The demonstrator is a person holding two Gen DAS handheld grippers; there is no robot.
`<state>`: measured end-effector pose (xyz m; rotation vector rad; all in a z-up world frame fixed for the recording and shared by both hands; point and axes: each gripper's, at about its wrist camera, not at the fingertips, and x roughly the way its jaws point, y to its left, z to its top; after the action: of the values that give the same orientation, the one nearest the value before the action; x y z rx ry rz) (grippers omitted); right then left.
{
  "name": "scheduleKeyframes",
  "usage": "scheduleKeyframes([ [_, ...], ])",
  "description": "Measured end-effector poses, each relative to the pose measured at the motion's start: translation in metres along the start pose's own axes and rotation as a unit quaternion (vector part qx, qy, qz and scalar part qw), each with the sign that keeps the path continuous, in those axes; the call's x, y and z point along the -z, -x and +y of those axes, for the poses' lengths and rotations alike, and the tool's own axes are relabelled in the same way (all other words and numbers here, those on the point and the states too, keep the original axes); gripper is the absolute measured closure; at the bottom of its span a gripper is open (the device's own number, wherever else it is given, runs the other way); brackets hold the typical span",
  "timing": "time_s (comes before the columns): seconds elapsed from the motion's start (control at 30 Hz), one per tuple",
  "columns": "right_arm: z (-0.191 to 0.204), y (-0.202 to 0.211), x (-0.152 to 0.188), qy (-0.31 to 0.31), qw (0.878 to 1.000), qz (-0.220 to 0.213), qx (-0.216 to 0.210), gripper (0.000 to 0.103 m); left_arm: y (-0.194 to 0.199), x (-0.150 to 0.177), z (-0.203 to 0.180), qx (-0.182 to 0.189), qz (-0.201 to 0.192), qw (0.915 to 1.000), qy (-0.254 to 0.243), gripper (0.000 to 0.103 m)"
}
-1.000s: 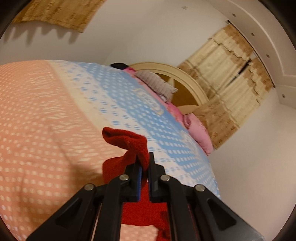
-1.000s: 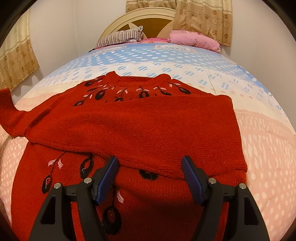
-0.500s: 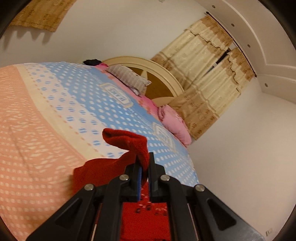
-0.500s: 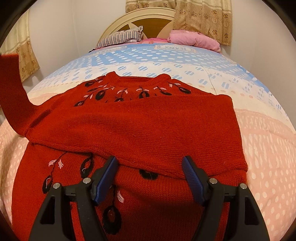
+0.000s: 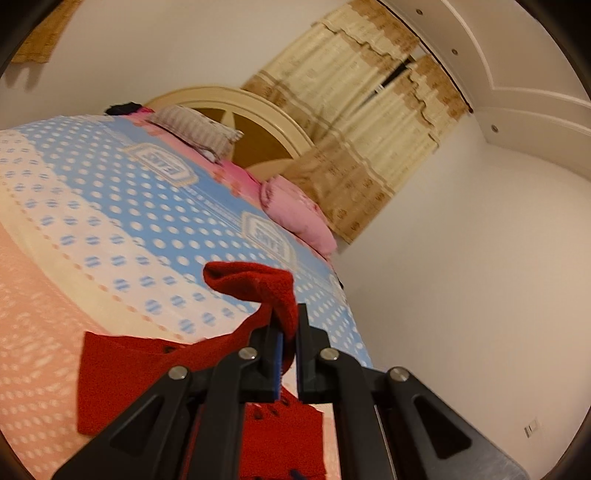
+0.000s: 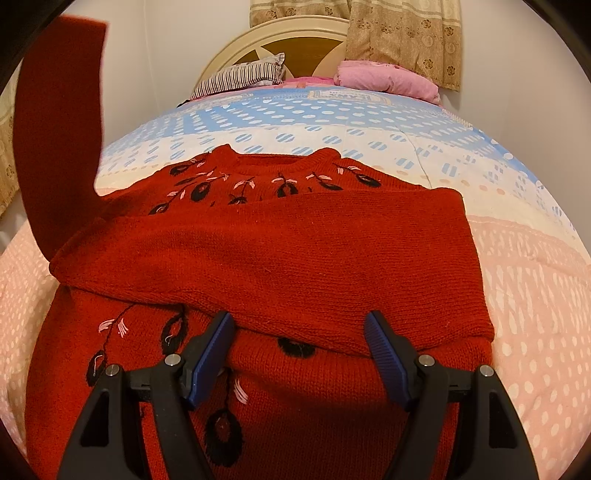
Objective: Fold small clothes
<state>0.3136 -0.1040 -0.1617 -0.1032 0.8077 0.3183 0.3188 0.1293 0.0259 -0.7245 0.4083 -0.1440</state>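
Note:
A small red knit sweater with black and pink embroidery lies flat on the bed, its right sleeve folded across the chest. My left gripper is shut on the cuff of the other sleeve and holds it raised above the bed; the lifted sleeve hangs at the far left of the right wrist view. My right gripper is open and empty, hovering just above the sweater's lower body, near the folded sleeve's edge.
The bed has a pink and blue dotted cover. A striped pillow and a pink pillow lie by the cream headboard. Curtains hang behind. A white wall runs along the bed's right side.
My left gripper has lifted the sleeve cuff higher and swung toward the sweater's body; the sleeve now stands tall at the left. The right gripper has stayed still and open.

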Motion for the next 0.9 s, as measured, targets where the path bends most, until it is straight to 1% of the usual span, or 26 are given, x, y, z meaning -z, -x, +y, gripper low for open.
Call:
scheduleKeyframes([
  [0.13,0.000,0.000,0.000,-0.003,1.000,-0.002,-0.002,0.029,-0.023,0.018,-0.026,0.013,0.020,0.9996,-0.018,0.098],
  [0.23,-0.001,0.001,0.001,-0.006,1.000,-0.003,-0.004,0.028,-0.046,0.039,-0.040,0.013,0.039,0.9985,-0.036,0.098],
  [0.33,-0.003,0.002,0.001,-0.012,1.000,-0.007,-0.009,0.028,-0.071,0.064,-0.046,0.009,0.063,0.9966,-0.052,0.098],
  [0.43,-0.006,0.003,0.002,-0.019,1.000,-0.010,-0.016,0.028,-0.098,0.093,-0.054,0.002,0.098,0.9915,-0.087,0.098],
  [0.47,-0.007,0.004,0.002,-0.021,1.000,-0.011,-0.018,0.028,-0.105,0.105,-0.057,0.002,0.115,0.9878,-0.105,0.097],
  [0.53,-0.008,0.005,0.003,-0.026,0.999,-0.012,-0.021,0.028,-0.111,0.120,-0.060,-0.004,0.140,0.9807,-0.137,0.086],
  [0.57,-0.008,0.005,0.003,-0.028,0.999,-0.013,-0.022,0.028,-0.109,0.127,-0.061,-0.013,0.147,0.9766,-0.156,0.082],
  [0.6,-0.010,0.005,0.003,-0.031,0.999,-0.014,-0.025,0.028,-0.104,0.130,-0.061,-0.017,0.148,0.9739,-0.171,0.075],
  [0.63,-0.011,0.005,0.003,-0.034,0.999,-0.014,-0.027,0.028,-0.096,0.133,-0.062,-0.014,0.144,0.9718,-0.187,0.064],
  [0.67,-0.011,0.005,0.003,-0.036,0.999,-0.015,-0.029,0.028,-0.084,0.134,-0.062,-0.014,0.134,0.9696,-0.205,0.056],
  [0.7,-0.012,0.005,0.003,-0.038,0.999,-0.015,-0.030,0.028,-0.072,0.133,-0.062,-0.019,0.120,0.9677,-0.221,0.038],
  [0.73,-0.013,0.006,0.003,-0.039,0.999,-0.015,-0.031,0.028,-0.058,0.133,-0.061,-0.024,0.102,0.9665,-0.234,0.024],
  [0.77,-0.013,0.006,0.003,-0.040,0.999,-0.015,-0.032,0.028,-0.042,0.131,-0.057,-0.026,0.083,0.9649,-0.248,0.019],
  [0.8,-0.013,0.005,0.003,-0.039,0.999,-0.015,-0.031,0.028,-0.026,0.131,-0.051,-0.033,0.069,0.9618,-0.263,0.013],
  [0.83,-0.013,0.006,0.003,-0.039,0.999,-0.015,-0.031,0.027,-0.018,0.129,-0.044,-0.045,0.062,0.9588,-0.273,0.009],
  [0.9,-0.013,0.005,0.003,-0.038,0.999,-0.015,-0.030,0.027,-0.004,0.131,-0.020,-0.097,0.057,0.9485,-0.296,0.008],
])
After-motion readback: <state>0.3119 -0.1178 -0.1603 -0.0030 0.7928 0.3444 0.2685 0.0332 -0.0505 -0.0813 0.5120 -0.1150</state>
